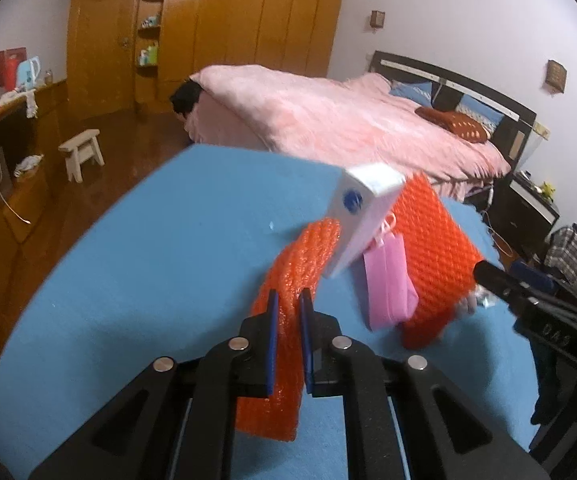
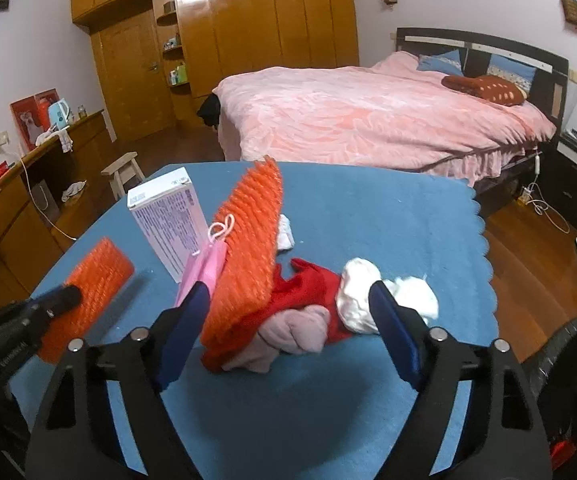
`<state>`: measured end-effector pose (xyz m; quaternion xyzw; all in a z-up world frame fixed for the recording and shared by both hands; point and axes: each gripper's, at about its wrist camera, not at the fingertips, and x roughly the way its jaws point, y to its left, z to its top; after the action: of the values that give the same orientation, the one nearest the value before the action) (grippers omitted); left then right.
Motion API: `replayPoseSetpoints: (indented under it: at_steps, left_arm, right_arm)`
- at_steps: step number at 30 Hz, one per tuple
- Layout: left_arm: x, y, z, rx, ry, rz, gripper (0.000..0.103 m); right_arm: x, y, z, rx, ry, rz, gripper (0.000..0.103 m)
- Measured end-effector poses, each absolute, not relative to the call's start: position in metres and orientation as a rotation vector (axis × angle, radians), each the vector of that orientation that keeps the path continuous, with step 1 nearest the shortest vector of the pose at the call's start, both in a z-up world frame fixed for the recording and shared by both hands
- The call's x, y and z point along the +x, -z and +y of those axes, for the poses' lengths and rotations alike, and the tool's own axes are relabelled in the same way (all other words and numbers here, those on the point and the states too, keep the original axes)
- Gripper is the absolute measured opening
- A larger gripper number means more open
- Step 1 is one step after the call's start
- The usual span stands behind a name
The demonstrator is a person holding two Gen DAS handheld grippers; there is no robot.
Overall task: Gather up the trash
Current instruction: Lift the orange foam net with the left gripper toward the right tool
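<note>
My left gripper [image 1: 289, 300] is shut on a strip of orange bubble wrap [image 1: 288, 280], held above the blue table [image 1: 148, 260]. The strip also shows in the right wrist view [image 2: 96, 284]. Beyond it stand a white box [image 1: 362, 216], a small pink bag [image 1: 388, 280] and a larger orange bubble-wrap sheet [image 1: 432, 256]. My right gripper [image 2: 288, 300] is open, its jaws wide on either side of a pile: the large orange sheet [image 2: 248, 248], red cloth [image 2: 308, 280], pinkish cloth [image 2: 292, 336] and crumpled white paper [image 2: 360, 292].
A second white wad [image 2: 286, 232] lies behind the orange sheet. A pink bed [image 2: 368, 116] stands beyond the table, a wooden wardrobe [image 2: 248, 24] behind it. A small stool [image 2: 122, 174] and a low cabinet [image 2: 16, 208] are at the left. A black bin rim [image 2: 576, 360] shows at the right.
</note>
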<state>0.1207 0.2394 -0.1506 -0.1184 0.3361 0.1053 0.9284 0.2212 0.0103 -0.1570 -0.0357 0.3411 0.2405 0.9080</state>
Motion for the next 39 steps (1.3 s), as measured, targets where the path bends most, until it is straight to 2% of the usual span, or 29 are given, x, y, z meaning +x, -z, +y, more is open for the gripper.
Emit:
replayPoseSetpoints:
  at_steps: [4,6,7,10,39]
  left_arm:
    - [0.125,0.146,0.242,-0.234,-0.226,0.678,0.010]
    - [0.127,0.144,0.243,-0.235,-0.228,0.677,0.010]
    - [0.127,0.143,0.242,-0.236,-0.229,0.675,0.010]
    - [0.126,0.142,0.241,-0.231,-0.229,0.671,0.010]
    - [0.090,0.084,0.196,-0.205,-0.146,0.564,0.010]
  right_arm:
    - [0.227,0.160,0.021,-0.081,-0.523,0.730,0.051]
    - [0.229,0.162,0.026,-0.087,-0.547,0.749,0.036]
    - [0.229,0.163,0.028,-0.089,-0.556,0.755,0.025]
    - [0.226,0.161,0.030,-0.087,-0.583,0.758,0.014]
    - [0.156,0.086,-0.045,0.052,-0.602,0.623,0.014]
